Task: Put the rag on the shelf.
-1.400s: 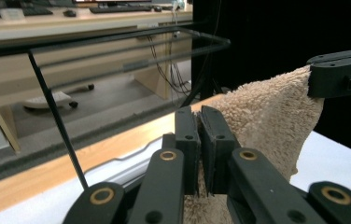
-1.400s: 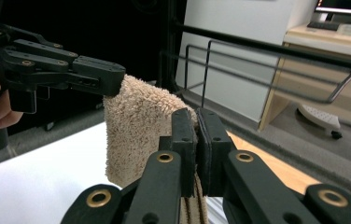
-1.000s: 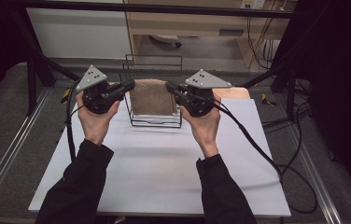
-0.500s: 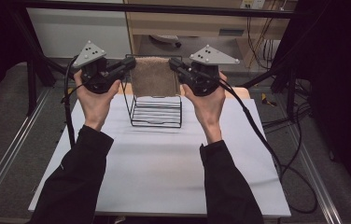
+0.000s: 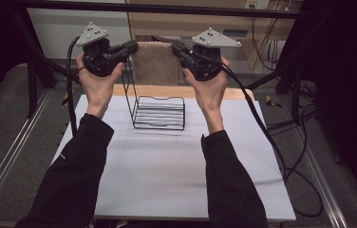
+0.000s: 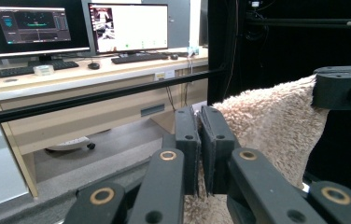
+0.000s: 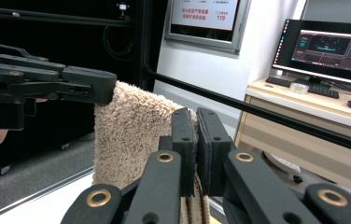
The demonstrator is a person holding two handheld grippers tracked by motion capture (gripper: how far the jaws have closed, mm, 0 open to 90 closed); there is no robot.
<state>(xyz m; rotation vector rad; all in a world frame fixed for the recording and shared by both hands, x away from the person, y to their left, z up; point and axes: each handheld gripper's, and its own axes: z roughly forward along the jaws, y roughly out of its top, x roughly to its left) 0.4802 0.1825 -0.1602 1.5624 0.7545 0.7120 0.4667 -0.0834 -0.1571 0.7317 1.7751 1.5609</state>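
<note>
Left gripper (image 5: 131,47) and right gripper (image 5: 175,49): jaws clamped on towel (image 5: 155,64) top corners, above rack (image 5: 160,113). High view shows rack; gripper views show pinched fabric.

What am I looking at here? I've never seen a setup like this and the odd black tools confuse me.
A person holds a hand-operated tool in each hand: the left gripper and the right gripper. One camera looks down from above the white table; the other two ride on the grippers and look along their black jaws. Both grippers are shut on the top corners of a beige towel, held stretched in the air between them. On the table stands a black wire rack.
</note>
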